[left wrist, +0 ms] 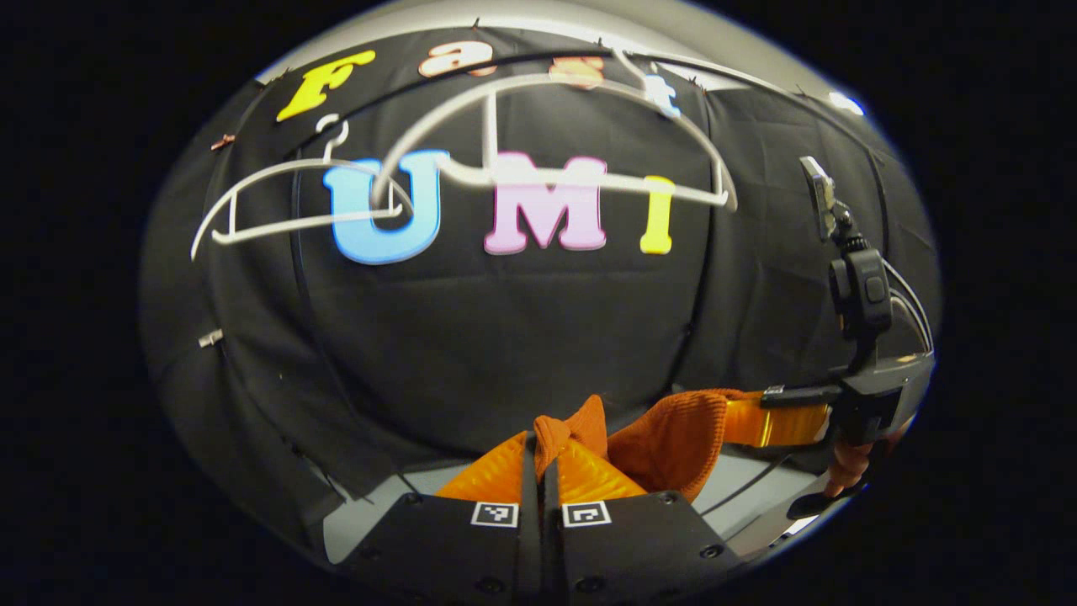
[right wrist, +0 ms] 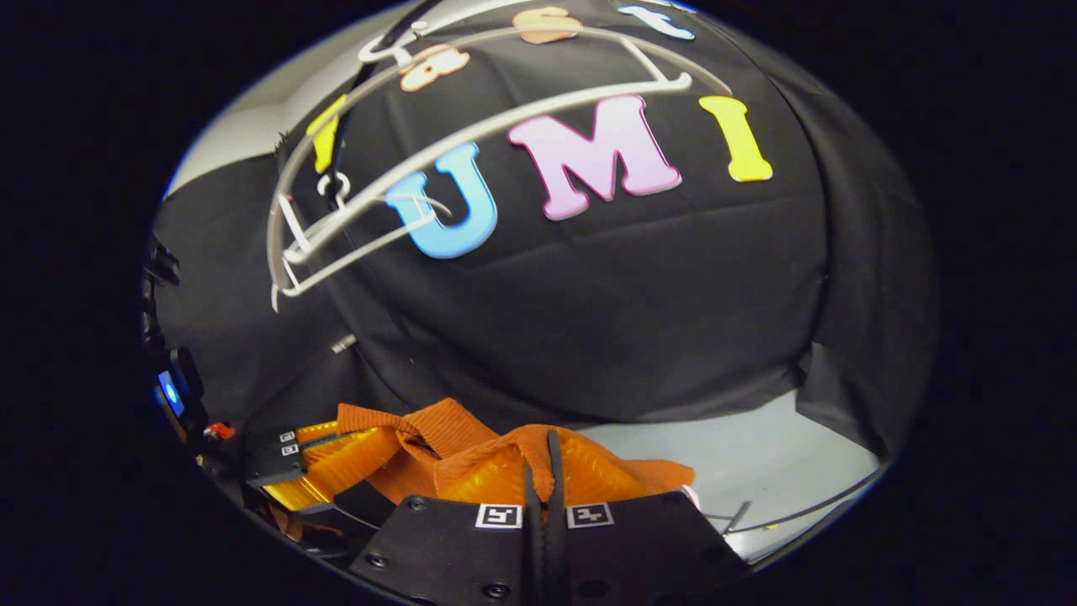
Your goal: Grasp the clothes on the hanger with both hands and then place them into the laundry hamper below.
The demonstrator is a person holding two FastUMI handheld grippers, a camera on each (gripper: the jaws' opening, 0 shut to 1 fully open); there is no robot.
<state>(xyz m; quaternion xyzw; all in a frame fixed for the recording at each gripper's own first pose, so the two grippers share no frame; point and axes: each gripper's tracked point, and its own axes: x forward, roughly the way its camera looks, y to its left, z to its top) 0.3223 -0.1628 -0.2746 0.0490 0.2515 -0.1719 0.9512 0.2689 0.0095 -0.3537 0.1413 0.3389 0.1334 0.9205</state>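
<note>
Left gripper view is showing the orange garment low in the middle of the picture, off the hangers and stretching between the two tools in front of the black cloth wall. A bunched fold of its ribbed fabric is sticking up from the left gripper, whose two fingers are lying pressed nearly together with the cloth pinched between them. From there the garment is running to the right, where the right gripper is reaching in from the edge with the other end of the fabric at its fingers. A hand is showing under that tool, and a small camera unit is standing on top of it.

Right gripper view is showing the same garment at the bottom, with an edge of it draping over the right gripper. Its fingers are sitting close together and are nipping the fabric between them. The cloth is spreading to the left towards the left gripper, which is lying low at the left edge with the fabric against its fingers.

Above the garment, two white hangers are hanging bare against the wall: a near hanger and a far hanger to its left. In right gripper view the hangers are overlapping at the upper left. A pale floor is showing below the wall at the right.
</note>
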